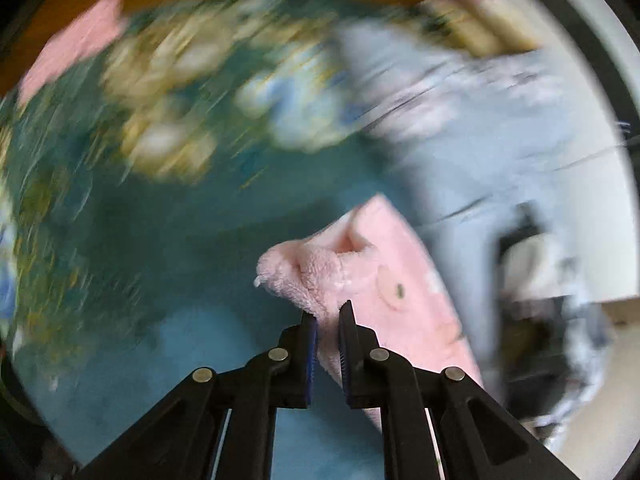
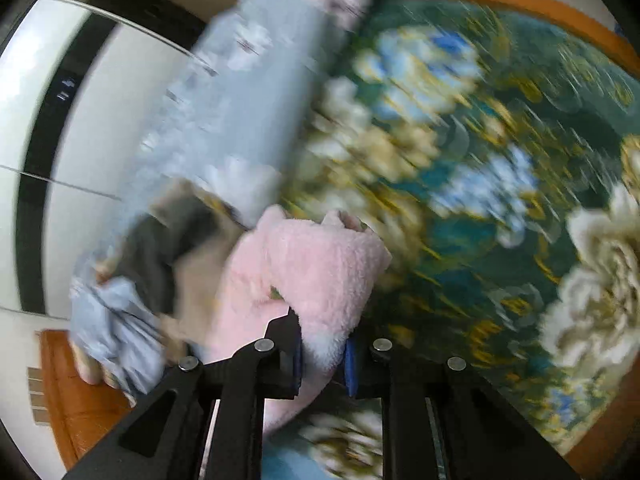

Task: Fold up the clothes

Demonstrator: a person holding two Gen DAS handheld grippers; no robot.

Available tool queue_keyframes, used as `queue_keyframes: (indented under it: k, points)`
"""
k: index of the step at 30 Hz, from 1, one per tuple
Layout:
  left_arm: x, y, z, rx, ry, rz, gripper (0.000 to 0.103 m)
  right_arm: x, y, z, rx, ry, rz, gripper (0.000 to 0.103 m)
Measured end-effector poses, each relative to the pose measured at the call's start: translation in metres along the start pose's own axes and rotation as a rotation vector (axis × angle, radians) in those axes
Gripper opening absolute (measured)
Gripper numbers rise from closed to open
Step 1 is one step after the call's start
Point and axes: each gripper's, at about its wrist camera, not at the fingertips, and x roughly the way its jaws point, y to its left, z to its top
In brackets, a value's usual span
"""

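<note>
A pink fleece garment [image 1: 372,276] is held up over a green floral cloth [image 1: 168,184]. My left gripper [image 1: 328,316] is shut on one edge of it, the fabric pinched between the blue pads. My right gripper [image 2: 322,320] is shut on another bunched part of the pink fleece garment [image 2: 316,264], which bulges above the jaws. Both views are blurred by motion. A second patch of pink fabric [image 1: 76,48] shows at the far left of the cloth.
A pale blue flowered garment [image 1: 480,128] lies along the cloth's edge; it also shows in the right wrist view [image 2: 240,92]. An orange wooden edge [image 2: 520,4] borders the floral cloth [image 2: 480,160]. White cabinet fronts [image 2: 100,128] stand beyond.
</note>
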Motion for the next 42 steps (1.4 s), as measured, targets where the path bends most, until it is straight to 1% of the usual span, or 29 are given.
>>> queue_keyframes:
  k: [1,2,3,5,6,8,9,11,16,17,19,20,21,23,25,27,29,30,32,33,35,36,37,38,40,41,42]
  points:
    - [0.018,0.018,-0.005,-0.042,0.036,0.053,0.01,0.01,-0.013,-0.005,0.02,0.032,-0.036,0.017]
    - [0.025,0.027,-0.008,-0.065,0.047,0.08,0.01,0.021,-0.024,-0.009,0.039,0.06,-0.068,0.017]
    - [0.031,0.037,-0.011,-0.087,0.056,0.105,0.01,0.034,-0.042,-0.016,0.063,0.093,-0.128,0.017]
    - [0.033,0.042,-0.012,-0.092,0.056,0.109,0.01,0.041,-0.059,-0.022,0.09,0.114,-0.164,0.017]
    - [0.031,0.038,-0.01,-0.077,0.051,0.095,0.01,0.043,-0.063,-0.023,0.104,0.114,-0.165,0.017]
    - [0.025,0.028,-0.005,-0.015,0.04,0.068,0.01,0.037,-0.06,-0.021,0.079,0.108,-0.151,0.017]
    - [0.022,0.024,-0.003,0.01,0.038,0.066,0.01,0.035,-0.058,-0.02,0.067,0.105,-0.143,0.017]
    - [0.025,0.027,-0.002,0.011,0.052,0.079,0.01,0.027,-0.05,-0.018,0.025,0.105,-0.137,0.017]
    - [0.036,0.038,-0.006,-0.017,0.086,0.084,0.014,0.03,-0.05,-0.025,0.036,0.114,-0.15,0.019]
    - [0.037,0.04,-0.007,-0.018,0.09,0.083,0.014,0.032,-0.047,-0.026,0.034,0.119,-0.152,0.022]
    - [0.04,0.042,-0.008,-0.021,0.098,0.08,0.014,0.031,-0.042,-0.028,0.01,0.123,-0.172,0.022]
    - [0.037,0.044,-0.008,-0.036,0.096,0.073,0.014,0.031,-0.04,-0.029,-0.001,0.126,-0.182,0.024]
    - [0.034,0.046,-0.007,-0.051,0.094,0.067,0.017,0.031,-0.037,-0.03,-0.013,0.128,-0.191,0.026]
    - [0.028,0.051,-0.006,-0.08,0.089,0.054,0.023,0.026,-0.034,-0.031,-0.024,0.122,-0.211,0.04]
    - [0.022,0.055,-0.005,-0.11,0.084,0.041,0.032,0.016,-0.032,-0.032,-0.021,0.098,-0.224,0.048]
    - [0.016,0.059,-0.004,-0.14,0.079,0.029,0.036,0.008,-0.03,-0.035,-0.013,0.075,-0.244,0.048]
    - [0.01,0.063,-0.003,-0.169,0.074,0.015,0.039,0.004,-0.019,-0.041,-0.012,0.071,-0.228,0.048]
    - [0.006,0.059,-0.004,-0.183,0.062,-0.008,0.041,0.006,-0.006,-0.047,-0.036,0.081,-0.195,0.048]
    - [0.008,0.042,-0.006,-0.187,0.069,-0.068,0.044,0.016,0.018,-0.057,-0.087,0.108,-0.161,0.048]
    - [0.01,0.036,-0.007,-0.186,0.082,-0.081,0.045,0.03,0.036,-0.066,-0.119,0.143,-0.132,0.048]
    - [0.025,0.01,-0.011,-0.185,0.128,-0.115,0.045,0.058,0.068,-0.082,-0.167,0.212,-0.083,0.048]
    - [0.032,-0.001,-0.012,-0.185,0.145,-0.119,0.045,0.076,0.087,-0.092,-0.18,0.242,-0.06,0.048]
    - [0.042,-0.015,-0.013,-0.185,0.164,-0.118,0.045,0.094,0.105,-0.102,-0.193,0.272,-0.037,0.048]
    - [0.052,-0.029,-0.015,-0.181,0.184,-0.109,0.046,0.11,0.119,-0.109,-0.178,0.296,-0.023,0.048]
    - [0.067,-0.053,-0.019,-0.165,0.221,-0.073,0.046,0.143,0.145,-0.125,-0.15,0.343,0.004,0.048]
    - [0.075,-0.063,-0.022,-0.156,0.24,-0.051,0.046,0.16,0.157,-0.132,-0.131,0.368,-0.007,0.048]
    - [0.083,-0.074,-0.024,-0.147,0.258,-0.03,0.046,0.168,0.164,-0.136,-0.122,0.378,-0.018,0.048]
